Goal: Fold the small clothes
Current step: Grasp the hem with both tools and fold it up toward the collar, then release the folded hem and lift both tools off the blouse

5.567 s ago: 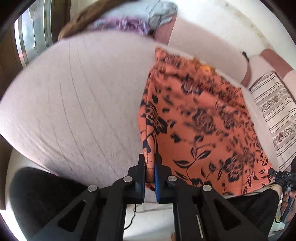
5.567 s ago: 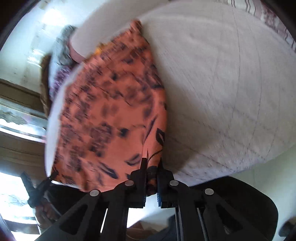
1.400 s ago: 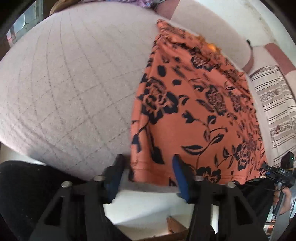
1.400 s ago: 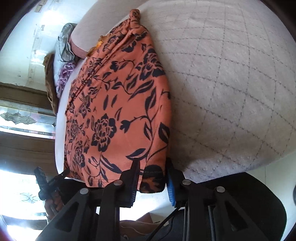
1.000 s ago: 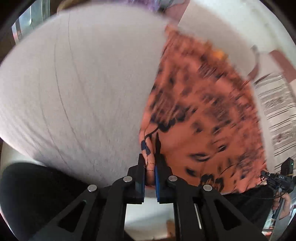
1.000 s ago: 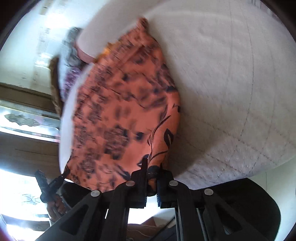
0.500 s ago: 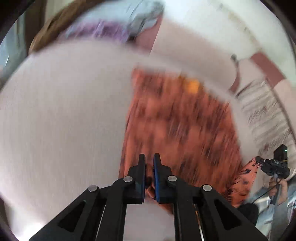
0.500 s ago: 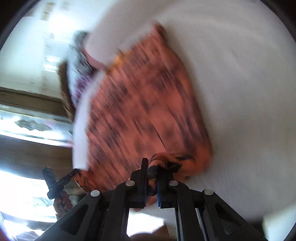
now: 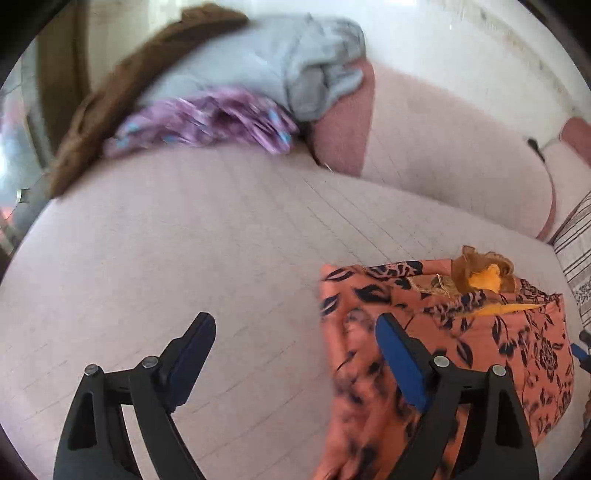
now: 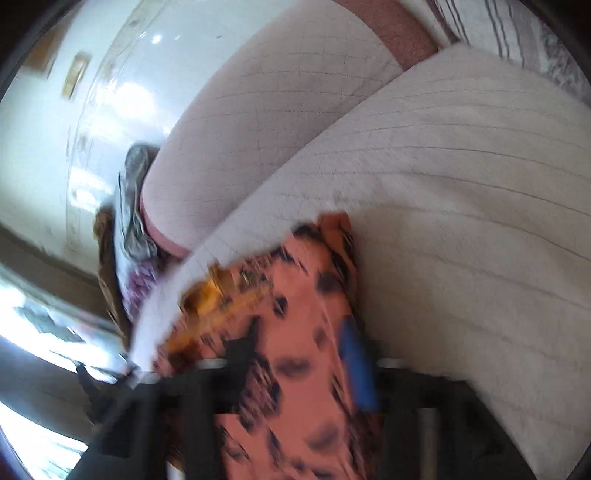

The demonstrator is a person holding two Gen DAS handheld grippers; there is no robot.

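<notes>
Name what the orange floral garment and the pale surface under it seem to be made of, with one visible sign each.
Orange floral garment: seemingly thin woven or jersey cloth, matte, printed; it drapes and creases softly. Pale surface: apparently a quilted textile cover, matte; stitched lines cross it in a grid.

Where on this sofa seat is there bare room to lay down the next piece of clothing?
The widest bare patch of the quilted seat cushion lies left of the orange floral garment, in front of the heap of grey and purple clothes. More bare seat lies on the garment's other side, toward the striped cushion. It is crowded at the heap and the garment.
</notes>
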